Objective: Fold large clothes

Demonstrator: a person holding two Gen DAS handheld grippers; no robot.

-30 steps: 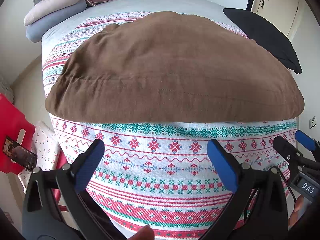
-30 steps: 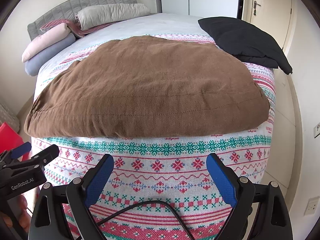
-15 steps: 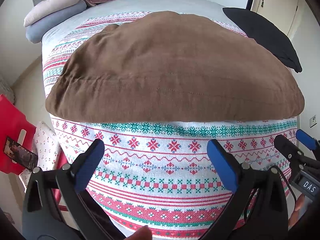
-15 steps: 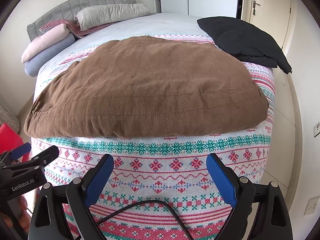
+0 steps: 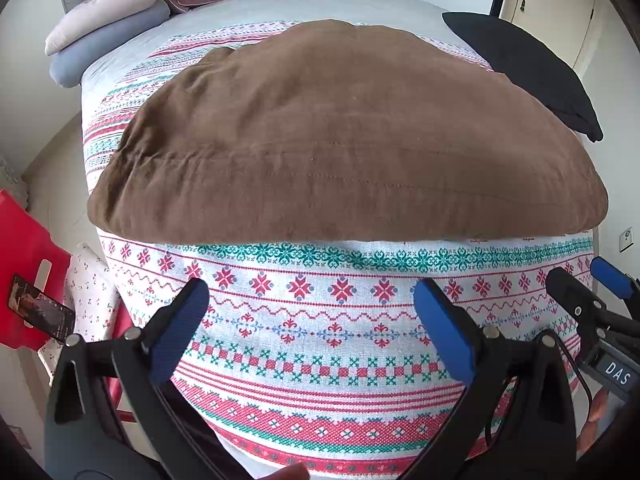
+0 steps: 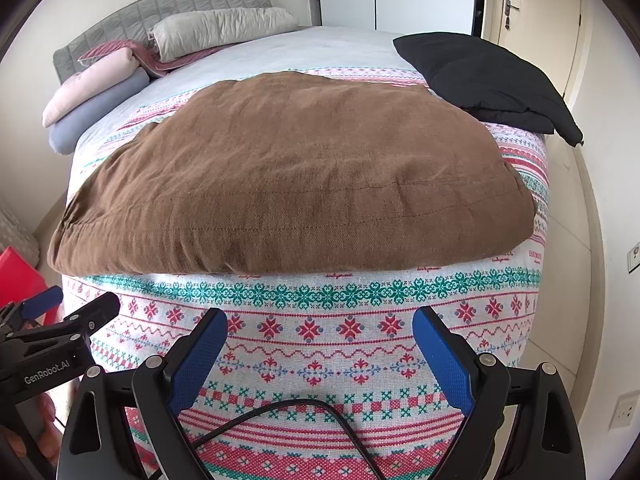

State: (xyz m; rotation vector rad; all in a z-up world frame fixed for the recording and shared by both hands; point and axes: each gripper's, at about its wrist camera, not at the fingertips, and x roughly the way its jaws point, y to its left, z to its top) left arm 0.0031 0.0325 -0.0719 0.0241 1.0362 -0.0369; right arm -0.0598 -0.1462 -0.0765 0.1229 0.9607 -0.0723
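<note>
A large brown garment [image 5: 344, 140] [image 6: 292, 184] lies folded flat on the patterned blanket [image 5: 320, 320] [image 6: 320, 340] covering the bed. Its near folded edge runs across the bed a little beyond both grippers. My left gripper [image 5: 312, 320] hovers open over the blanket's hanging front, short of the brown edge, with nothing between its blue pads. My right gripper [image 6: 320, 348] is likewise open and empty, to the right of the left one. Each gripper shows at the side of the other's view: the right gripper [image 5: 592, 300] and the left gripper [image 6: 72, 308].
A black garment [image 5: 528, 64] [image 6: 488, 76] lies folded at the bed's far right. Rolled pillows and bedding [image 6: 120, 80] sit by the headboard. A red box [image 5: 28, 264] with a phone [image 5: 40, 312] stands on the floor at left. A cable [image 6: 300, 408] hangs under the right gripper.
Both grippers have stayed open and nearly still; the views have shifted only slightly. The brown garment has not moved.
</note>
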